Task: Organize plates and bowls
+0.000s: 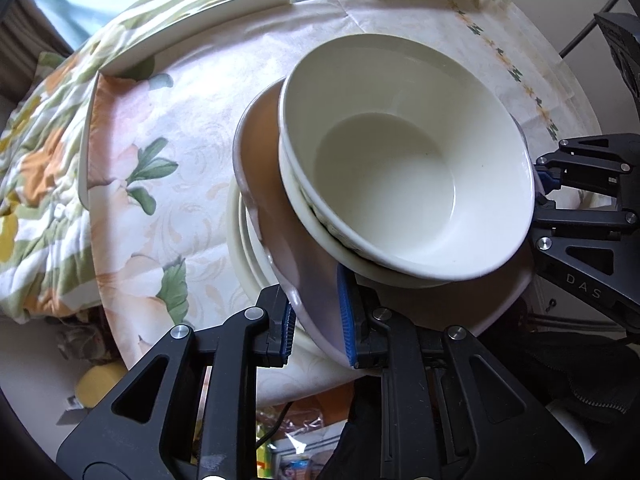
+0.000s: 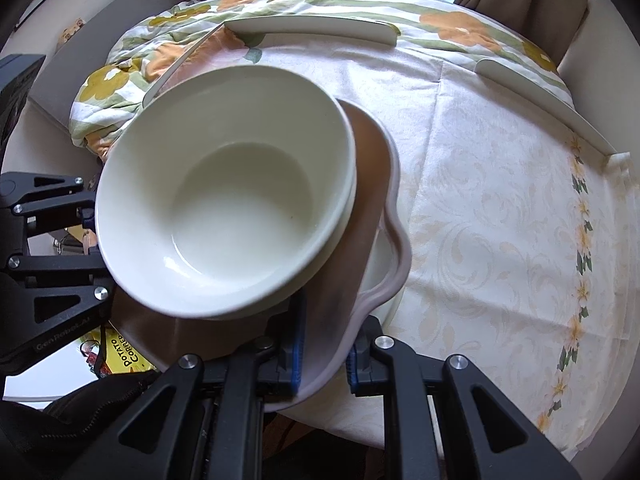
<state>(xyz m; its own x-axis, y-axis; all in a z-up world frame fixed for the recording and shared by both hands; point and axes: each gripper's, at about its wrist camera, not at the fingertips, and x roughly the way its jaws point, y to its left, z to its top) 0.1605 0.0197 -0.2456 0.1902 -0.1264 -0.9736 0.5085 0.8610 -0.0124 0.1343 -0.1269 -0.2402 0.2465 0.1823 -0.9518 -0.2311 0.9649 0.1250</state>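
Two grippers carry one load between them: the left gripper pinches one edge of the wavy-rimmed pinkish-brown ceramic plate, and the right gripper pinches the opposite edge, blue pads pressed against the rim on both sides. On the plate sit two nested cream ceramic bowls, the upper one tilted and pushed off-centre toward the left gripper's far side. Beneath, a stack of cream round plates rests near the front edge of the round table under a floral-print tablecloth, and the held plate appears to hover just above or partly on that stack; contact is hard to judge.

The chief risk is the bowls sliding. They are loose, glazed on glaze, and already lean, so any uneven lift between the two hands could tip them off. Thin rim grips may also slip, since each pad bites only the plate's lip. The stack sits close to the table edge, so a nudge could send it over.
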